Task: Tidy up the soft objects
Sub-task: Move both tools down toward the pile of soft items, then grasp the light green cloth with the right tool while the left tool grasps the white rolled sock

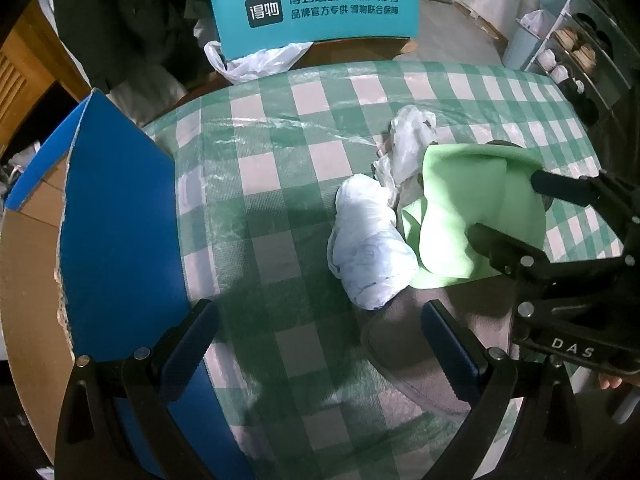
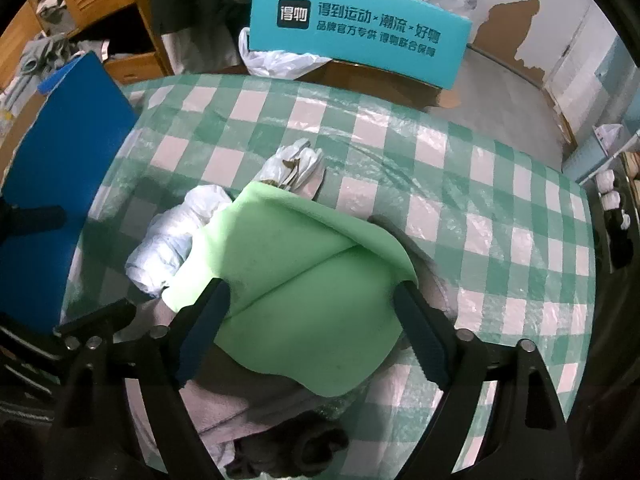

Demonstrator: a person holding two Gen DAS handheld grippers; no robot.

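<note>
Your right tool (image 2: 310, 328) gapes wide astride the green cloth (image 2: 304, 304), pads not pressing. Left tool (image 1: 316, 344) wide open, empty. Cloth lies on the tabletop (image 2: 460, 184) beside a white bundle (image 2: 168, 248).

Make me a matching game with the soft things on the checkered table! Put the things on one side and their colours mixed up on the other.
Things:
1. folded cloth
2. rolled bundle
3. flat cloth under the pile
4. box flap at the table's left edge

Colours:
A. grey
B. blue
C. light green
D. white

Pairs: 1-C, 2-D, 3-A, 4-B
</note>
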